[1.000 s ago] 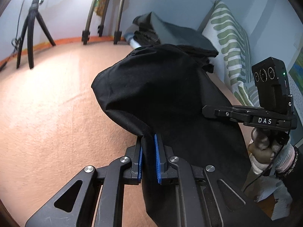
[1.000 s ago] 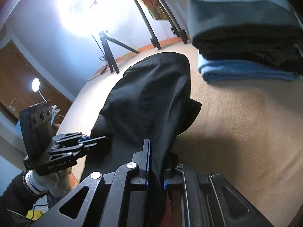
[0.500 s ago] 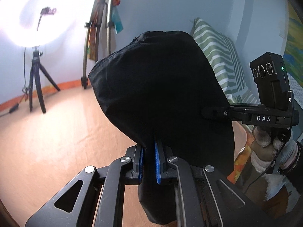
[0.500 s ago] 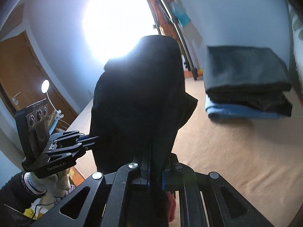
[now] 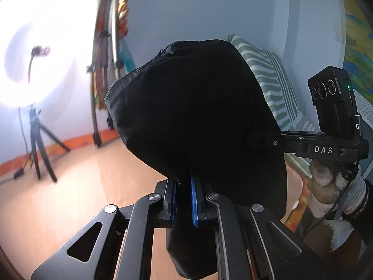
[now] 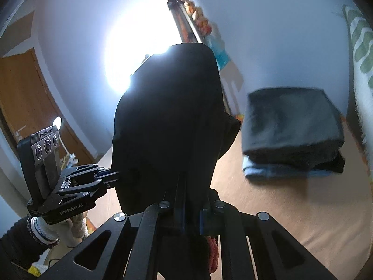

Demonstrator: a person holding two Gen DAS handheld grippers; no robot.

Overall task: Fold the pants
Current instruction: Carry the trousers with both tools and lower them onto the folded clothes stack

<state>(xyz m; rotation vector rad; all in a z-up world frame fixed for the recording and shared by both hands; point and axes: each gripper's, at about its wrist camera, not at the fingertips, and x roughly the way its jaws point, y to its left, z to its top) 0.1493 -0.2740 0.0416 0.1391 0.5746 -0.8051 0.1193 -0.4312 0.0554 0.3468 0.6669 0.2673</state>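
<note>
Holding: 1 black pants [image 5: 198, 116], lifted off bed [image 5: 81, 186], hanging btwn both tools
L tool [image 5: 184, 200]: clamped on pants edge
R tool [image 6: 191, 210]: clamped on pants
Stack: 1 pile folded clothes [image 6: 291, 130] on bed
Tripods: 1 w/ ring light [image 5: 39, 144]

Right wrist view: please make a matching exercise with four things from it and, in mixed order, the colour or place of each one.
Things:
1. pants
2. folded pile
3. ring light
4. pillow

Descriptions:
A. green and white stripes, at the right edge
B. black, clamped in the fingers of the right gripper
C. glaring white, behind the held cloth
D. grey on top, light blue at the bottom, lying on the bed

Pairs: 1-B, 2-D, 3-C, 4-A
</note>
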